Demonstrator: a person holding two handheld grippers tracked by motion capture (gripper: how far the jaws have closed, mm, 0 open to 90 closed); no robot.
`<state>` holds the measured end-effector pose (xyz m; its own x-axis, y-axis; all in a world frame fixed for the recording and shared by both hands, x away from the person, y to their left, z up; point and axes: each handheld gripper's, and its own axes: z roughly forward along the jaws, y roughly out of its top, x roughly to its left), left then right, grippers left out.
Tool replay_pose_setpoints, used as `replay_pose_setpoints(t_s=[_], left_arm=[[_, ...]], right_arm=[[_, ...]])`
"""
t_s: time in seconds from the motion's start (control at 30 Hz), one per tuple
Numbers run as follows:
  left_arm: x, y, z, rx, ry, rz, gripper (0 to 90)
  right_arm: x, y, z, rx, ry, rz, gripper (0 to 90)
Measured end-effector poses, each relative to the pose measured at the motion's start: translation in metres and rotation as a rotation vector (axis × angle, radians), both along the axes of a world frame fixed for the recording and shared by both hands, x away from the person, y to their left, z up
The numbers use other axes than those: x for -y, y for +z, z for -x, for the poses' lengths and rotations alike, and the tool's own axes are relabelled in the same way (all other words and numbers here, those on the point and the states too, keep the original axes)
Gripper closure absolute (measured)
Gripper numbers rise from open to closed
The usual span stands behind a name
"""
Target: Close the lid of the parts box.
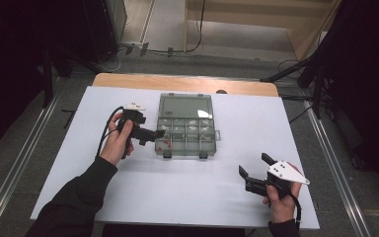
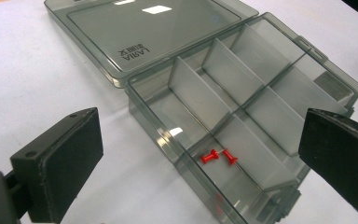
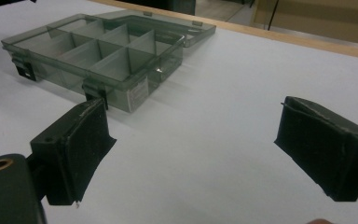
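A smoky clear compartment box (image 1: 186,132) lies at the middle of the white tabletop (image 1: 187,192), its lid (image 1: 185,105) folded flat toward the back. Two red push pins (image 2: 219,157) rest in the near left compartment, seen as red specks (image 1: 165,143) in the high view. My left gripper (image 1: 156,135) is held at the box's left side with its jaws wide apart and nothing between the pads (image 2: 200,128). My right gripper (image 1: 254,165) hovers open at the front right, apart from the box (image 3: 98,51), and its pads (image 3: 196,116) hold nothing.
A wooden table edge (image 1: 187,83) shows behind the white top. Black stands (image 1: 316,74) and cables (image 1: 197,29) are on the floor beyond it. Metal rails (image 1: 335,153) run along both sides of the table.
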<state>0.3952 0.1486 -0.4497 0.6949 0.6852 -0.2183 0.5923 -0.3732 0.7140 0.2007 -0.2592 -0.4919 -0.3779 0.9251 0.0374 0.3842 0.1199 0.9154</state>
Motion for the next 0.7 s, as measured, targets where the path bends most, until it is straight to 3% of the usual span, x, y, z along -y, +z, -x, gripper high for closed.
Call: replay_pose_setpoints(t_s=[0.23, 0.3, 0.4, 0.43, 0.5, 0.57, 0.63, 0.7], left_arm=[[0.001, -0.005, -0.004, 0.012, 0.017, 0.003, 0.0], [0.003, -0.005, -0.004, 0.027, 0.017, -0.024, 0.0], [0.009, -0.003, 0.001, 0.101, 0.041, -0.138, 0.0], [0.009, -0.003, 0.002, 0.101, 0.028, -0.137, 0.0], [0.005, 0.000, 0.001, 0.081, -0.003, -0.054, 0.0], [0.002, 0.003, -0.001, 0.069, 0.001, -0.014, 0.0], [0.001, 0.004, -0.002, 0.051, -0.009, 0.021, 0.0], [0.000, 0.002, -0.004, 0.049, -0.016, 0.025, 0.0]], right_arm=[[-0.004, 0.010, -0.015, -0.004, 0.010, 0.013, 10.0], [-0.006, 0.012, -0.022, -0.005, 0.017, 0.009, 9.9], [-0.008, 0.015, -0.030, -0.018, 0.020, -0.022, 9.8], [-0.009, 0.016, -0.034, -0.017, 0.019, -0.032, 9.8], [-0.010, 0.018, -0.039, -0.024, 0.026, -0.044, 9.8], [-0.012, 0.020, -0.044, -0.032, 0.037, -0.053, 9.9], [-0.014, 0.022, -0.050, -0.037, 0.049, -0.054, 10.0], [-0.017, 0.024, -0.056, -0.046, 0.056, -0.062, 10.5]])
